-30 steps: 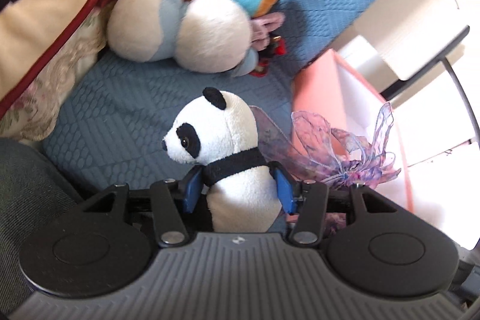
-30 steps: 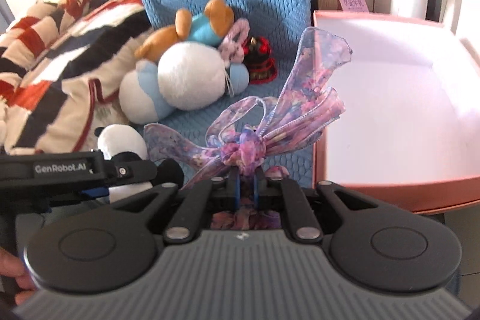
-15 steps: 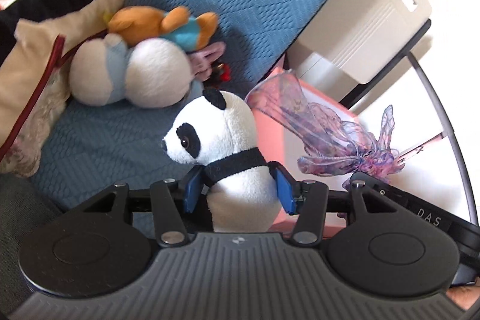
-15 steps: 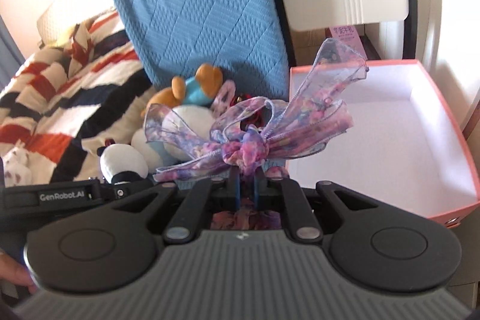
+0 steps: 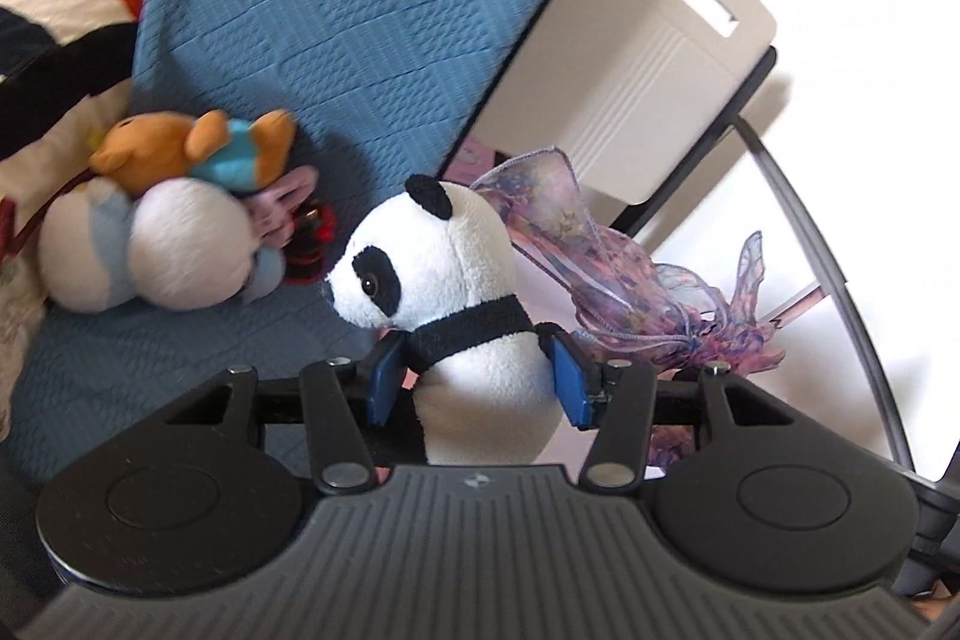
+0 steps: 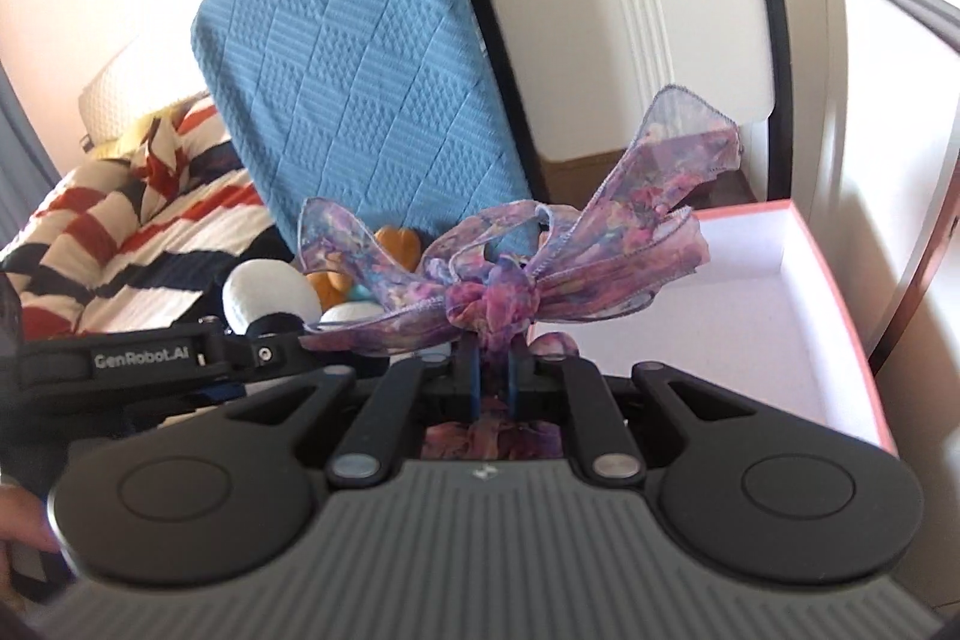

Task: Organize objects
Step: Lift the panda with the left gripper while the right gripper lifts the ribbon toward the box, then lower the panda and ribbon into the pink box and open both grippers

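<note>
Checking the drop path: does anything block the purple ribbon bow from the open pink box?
Nothing visible does. The right gripper holds the purple ribbon bow beside the pink box, whose white interior looks bare.

Your left gripper [image 5: 477,382] is clamped, both blue pads pressed against something soft held between them, and it tilts downward. Your right gripper [image 6: 492,379] sits just beside it, jaws pinched almost together, also angled down.

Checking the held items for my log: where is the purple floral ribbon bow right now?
In the right wrist view, the purple floral ribbon bow sits centre frame, clamped in the right hand-held gripper, left of the open pink box.
</note>
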